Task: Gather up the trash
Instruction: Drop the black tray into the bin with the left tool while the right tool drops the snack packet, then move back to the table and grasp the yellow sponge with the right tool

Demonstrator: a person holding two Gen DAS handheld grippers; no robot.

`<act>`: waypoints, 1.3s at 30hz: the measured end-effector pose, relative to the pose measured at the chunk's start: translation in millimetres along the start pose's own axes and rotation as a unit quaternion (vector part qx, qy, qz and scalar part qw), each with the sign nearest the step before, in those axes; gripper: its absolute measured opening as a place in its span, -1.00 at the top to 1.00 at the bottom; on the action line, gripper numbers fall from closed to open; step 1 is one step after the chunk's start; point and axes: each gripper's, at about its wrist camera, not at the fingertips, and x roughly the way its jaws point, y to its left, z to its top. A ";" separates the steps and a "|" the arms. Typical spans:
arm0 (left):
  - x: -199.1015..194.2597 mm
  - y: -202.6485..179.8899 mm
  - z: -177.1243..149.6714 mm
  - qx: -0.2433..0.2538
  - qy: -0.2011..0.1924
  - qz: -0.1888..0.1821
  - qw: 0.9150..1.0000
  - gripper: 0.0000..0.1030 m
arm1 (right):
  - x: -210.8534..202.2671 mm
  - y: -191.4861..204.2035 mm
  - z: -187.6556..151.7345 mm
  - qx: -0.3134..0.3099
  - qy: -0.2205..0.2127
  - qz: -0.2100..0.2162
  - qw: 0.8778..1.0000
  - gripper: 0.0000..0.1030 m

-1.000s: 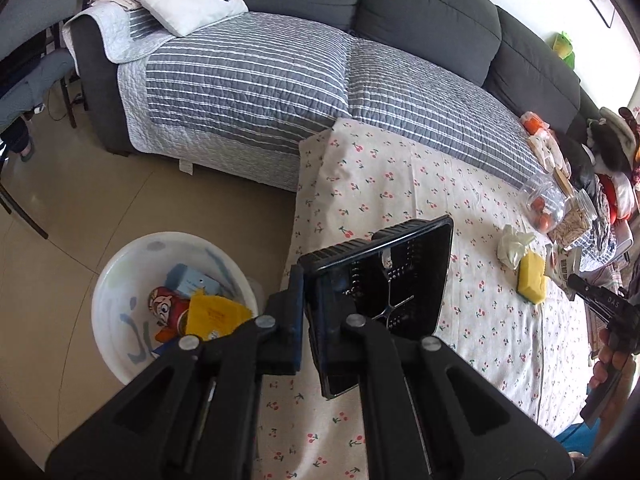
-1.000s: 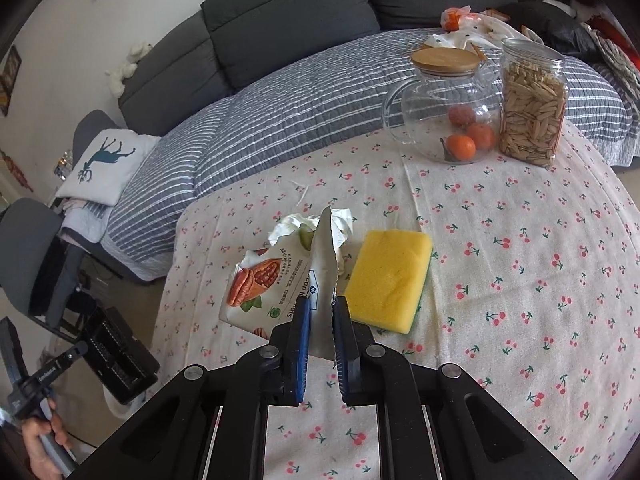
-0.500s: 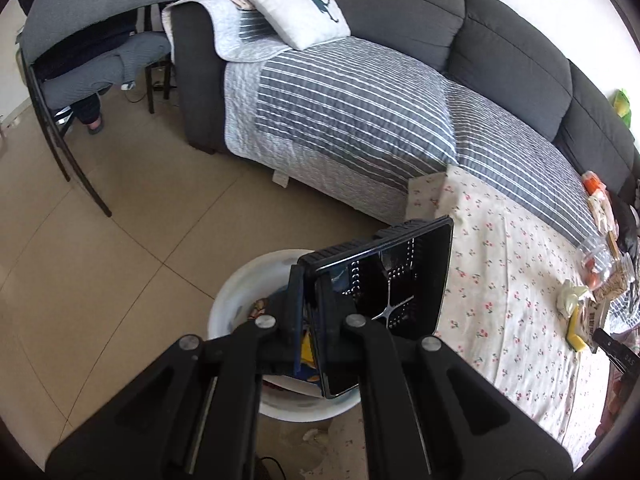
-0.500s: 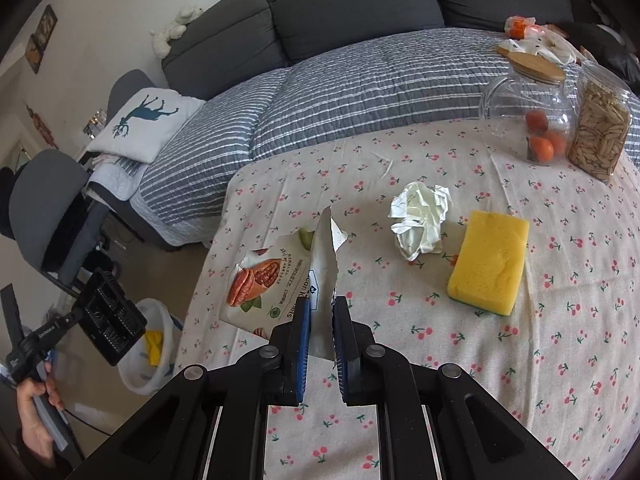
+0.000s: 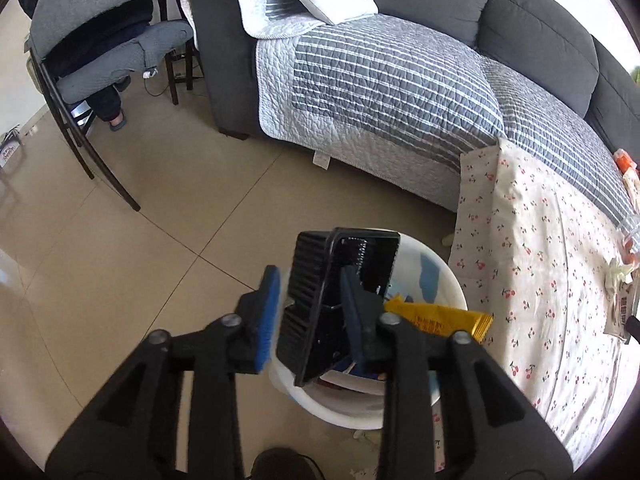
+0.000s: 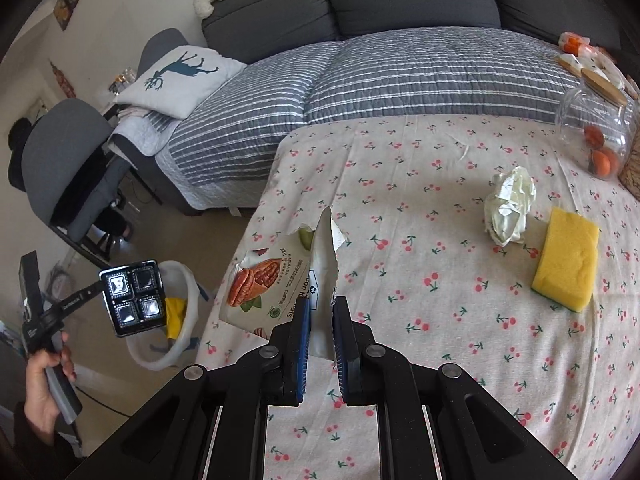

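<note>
Black plastic 4-cell tray (image 5: 362, 256) loose between just-opening jaws of left gripper (image 5: 309, 280) above white round plastic bin (image 5: 340, 412), liable to snag on the rim; torn pecan snack bag (image 6: 272, 284) pinched in right gripper (image 6: 320, 308).

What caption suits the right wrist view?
Right hand-held gripper grips a torn pecan snack bag above the cherry-print tablecloth.

Snack bag (image 6: 276, 280) reads partly "…can K…nels".
</note>
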 end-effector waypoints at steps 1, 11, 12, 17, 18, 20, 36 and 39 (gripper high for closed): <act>-2.6 -0.9 -1.8 0.007 0.001 -0.002 1.000 -0.12 | 2.5 6.1 -1.5 -0.004 0.004 0.003 1.000 0.76; -8.4 5.2 -22.1 0.049 0.054 0.044 0.996 -0.68 | 34.6 82.7 -19.5 -0.031 0.049 0.038 0.998 0.76; -9.2 8.8 -23.8 0.049 0.056 0.047 0.996 -0.71 | 38.9 92.3 -18.5 -0.036 0.049 0.040 0.997 0.76; -13.4 29.0 -28.9 0.039 0.061 0.048 0.996 -0.73 | 65.3 143.9 -16.2 -0.057 0.054 0.054 0.995 0.76; -13.8 33.0 -28.8 0.036 0.062 0.048 0.996 -0.73 | 71.2 153.4 -16.6 -0.060 0.055 0.057 0.995 0.75; -13.9 38.8 -28.7 0.027 0.065 0.051 0.996 -0.74 | 83.3 170.2 -17.7 -0.061 0.058 0.064 0.994 0.75; -11.0 37.3 -27.8 0.024 0.079 0.038 0.996 -0.74 | 111.8 178.6 -14.7 -0.054 0.062 0.055 0.995 -0.07; -12.0 33.4 -28.4 0.024 0.081 0.034 0.996 -0.74 | 98.3 165.6 -11.8 -0.048 0.054 0.054 0.996 -0.10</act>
